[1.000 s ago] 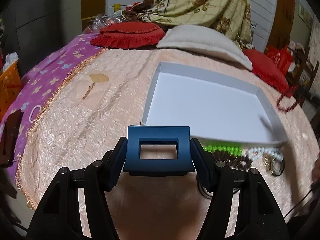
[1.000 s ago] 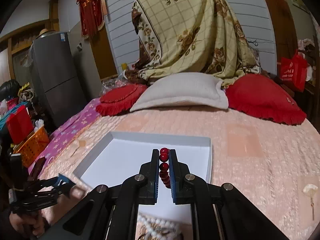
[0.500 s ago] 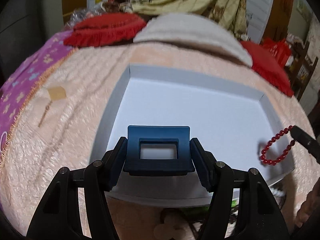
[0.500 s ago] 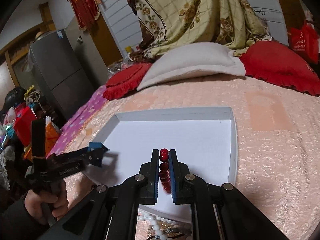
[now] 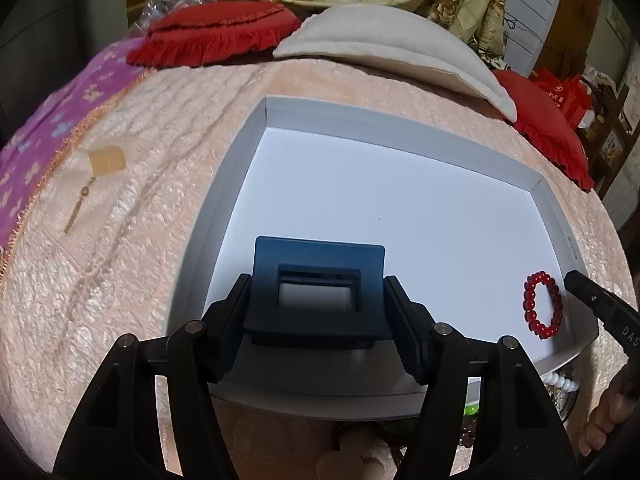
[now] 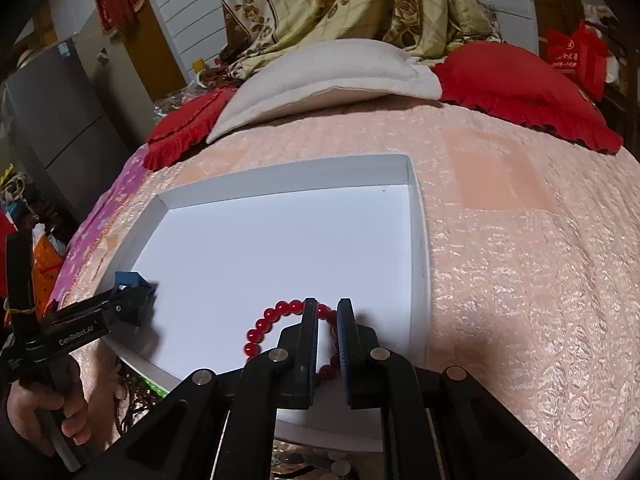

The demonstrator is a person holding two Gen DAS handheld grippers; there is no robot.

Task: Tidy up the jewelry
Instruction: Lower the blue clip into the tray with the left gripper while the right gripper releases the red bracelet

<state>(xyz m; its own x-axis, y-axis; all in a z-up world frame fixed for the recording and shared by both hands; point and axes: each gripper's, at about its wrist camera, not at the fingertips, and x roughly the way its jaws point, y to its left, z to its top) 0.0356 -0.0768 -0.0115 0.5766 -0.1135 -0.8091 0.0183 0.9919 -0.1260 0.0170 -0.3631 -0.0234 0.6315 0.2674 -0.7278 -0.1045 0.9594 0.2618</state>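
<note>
At the far left of the left wrist view, a purple flowered sheet (image 5: 60,120) is cut off by the lens edge. Beside it on the peach bedspread (image 5: 140,240) lie a small tan square (image 5: 107,160) and a thin gold piece (image 5: 78,212), too small to identify. The white tray (image 5: 360,116) sits in the middle of the bed, with most of its floor bare. The left gripper (image 5: 318,312) hangs over the tray's near left part, and its two fingers clamp the sides of a dark blue hair clip (image 5: 320,264). The clip's lower edge and the tray wall behind it are hidden by the fingers. Below the near wall, a pile of loose jewelry shows only in scraps: pale rounded shapes (image 5: 348,464) that are hard to read, a green bead (image 5: 472,410) and some white beads (image 5: 560,380). The rest is covered by the tray and the gripper's frame. Further right, the red bead bracelet (image 5: 542,306) is inside the tray at its near right corner. The black tip of the right gripper (image 5: 574,280) is at the bracelet's outer side, and the hand (image 5: 608,420) below it is cut off by the frame. In the right wrist view, the right gripper's (image 6: 327,308) jaws stand nearly together, closed on the bracelet (image 6: 276,308). Red beads show in the slit between the fingers, which hide the loop's right half. Whether the beads rest on the tray floor cannot be told. At that view's left edge, a hand (image 6: 44,412) grasps the left gripper's handle.
</note>
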